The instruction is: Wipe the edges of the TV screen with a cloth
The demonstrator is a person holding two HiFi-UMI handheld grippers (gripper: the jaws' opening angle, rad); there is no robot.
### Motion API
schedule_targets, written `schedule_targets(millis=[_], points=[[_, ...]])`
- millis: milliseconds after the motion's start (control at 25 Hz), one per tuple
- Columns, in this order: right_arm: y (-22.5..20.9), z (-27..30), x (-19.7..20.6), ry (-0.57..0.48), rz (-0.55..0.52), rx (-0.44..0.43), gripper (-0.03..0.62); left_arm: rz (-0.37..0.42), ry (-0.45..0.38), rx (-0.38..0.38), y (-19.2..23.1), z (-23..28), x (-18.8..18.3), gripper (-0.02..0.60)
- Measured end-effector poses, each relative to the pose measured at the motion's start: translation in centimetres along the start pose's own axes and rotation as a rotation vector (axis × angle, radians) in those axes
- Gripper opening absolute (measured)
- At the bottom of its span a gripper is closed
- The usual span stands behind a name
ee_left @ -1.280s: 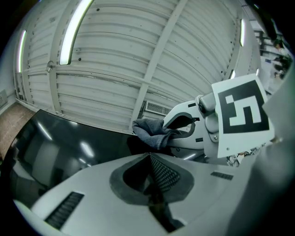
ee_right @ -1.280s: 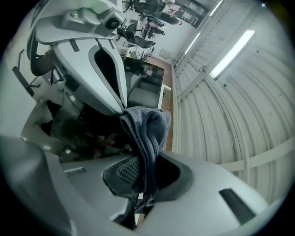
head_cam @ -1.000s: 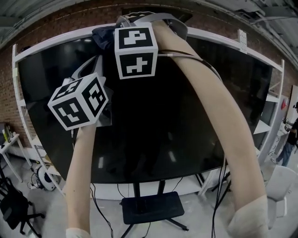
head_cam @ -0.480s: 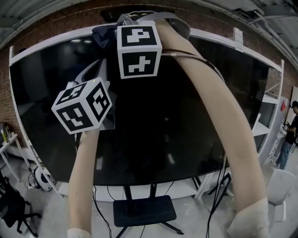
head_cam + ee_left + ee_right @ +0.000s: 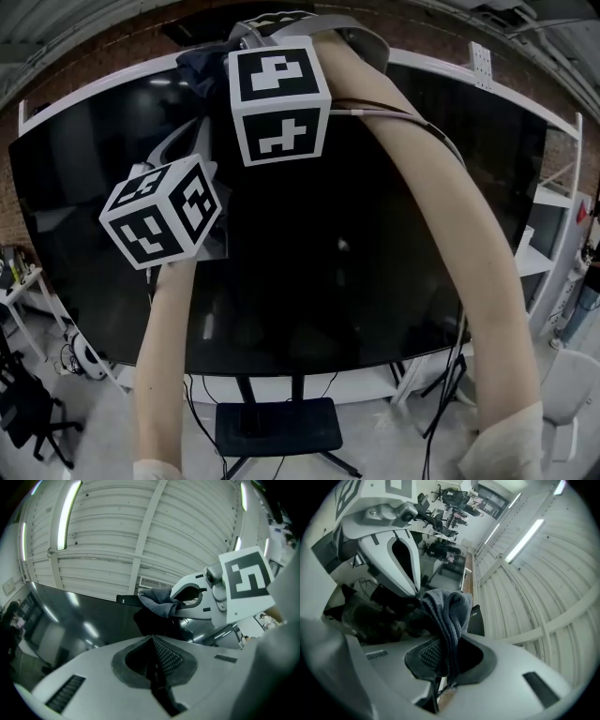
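A large black TV screen (image 5: 356,253) fills the head view, with a white frame (image 5: 487,80) behind it. My right gripper (image 5: 443,660) is shut on a dark grey cloth (image 5: 449,609), which is bunched at the TV's top edge (image 5: 199,64), left of centre. Its marker cube (image 5: 277,103) hides the jaws in the head view. My left gripper (image 5: 153,644) is shut with nothing in it. It hangs in front of the screen's upper left, below the cloth (image 5: 158,603); its cube (image 5: 161,210) faces me.
The TV stands on a dark floor stand (image 5: 277,427) with cables hanging under it. An office chair (image 5: 28,412) and a small table (image 5: 14,281) are at the lower left. A white chair (image 5: 572,394) stands at the lower right. The corrugated ceiling (image 5: 140,527) is overhead.
The head view has drawn a little closer to the TV. Both grippers keep about the same places, with the cloth still at the top edge.
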State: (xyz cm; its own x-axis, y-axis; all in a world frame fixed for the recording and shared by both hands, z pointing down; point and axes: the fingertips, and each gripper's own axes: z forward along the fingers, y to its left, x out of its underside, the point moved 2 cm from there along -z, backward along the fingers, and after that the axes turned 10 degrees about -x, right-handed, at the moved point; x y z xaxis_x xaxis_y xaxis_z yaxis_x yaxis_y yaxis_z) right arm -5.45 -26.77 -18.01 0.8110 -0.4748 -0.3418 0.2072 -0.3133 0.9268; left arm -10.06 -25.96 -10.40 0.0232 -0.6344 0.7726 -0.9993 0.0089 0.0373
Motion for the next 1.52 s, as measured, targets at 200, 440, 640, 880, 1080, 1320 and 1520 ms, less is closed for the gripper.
schedule_targets(millis=[200,440,640,880,1080,1320,1520], points=[[2.3,-4.0,7.4,-0.004,-0.015,-0.013,0.049,-0.001,-0.041,-0.019,-8.3,-0.2,0.2,0.014],[3.7,-7.2,14.3,-0.014,-0.001,0.004,0.049,-0.004,-0.046,-0.073,-16.0,-0.4,1.3,0.014],[5.9,-10.9,25.0,-0.029,0.074,-0.007,0.049,-0.036,-0.029,-0.139,-25.5,-0.9,4.0,0.014],[7.9,-13.7,32.2,0.0,0.049,-0.028,0.049,-0.039,0.043,-0.153,-29.7,-1.0,6.7,0.015],[9.8,-16.3,37.9,0.034,0.039,-0.041,0.049,0.006,0.061,-0.139,-36.6,-0.1,7.1,0.014],[11.4,-18.5,42.9,0.087,0.034,-0.007,0.049,0.053,0.062,-0.074,-42.5,0.8,6.6,0.015],[13.1,-19.3,47.4,0.134,0.014,-0.004,0.049,0.031,0.075,-0.022,-46.4,1.7,7.3,0.015]])
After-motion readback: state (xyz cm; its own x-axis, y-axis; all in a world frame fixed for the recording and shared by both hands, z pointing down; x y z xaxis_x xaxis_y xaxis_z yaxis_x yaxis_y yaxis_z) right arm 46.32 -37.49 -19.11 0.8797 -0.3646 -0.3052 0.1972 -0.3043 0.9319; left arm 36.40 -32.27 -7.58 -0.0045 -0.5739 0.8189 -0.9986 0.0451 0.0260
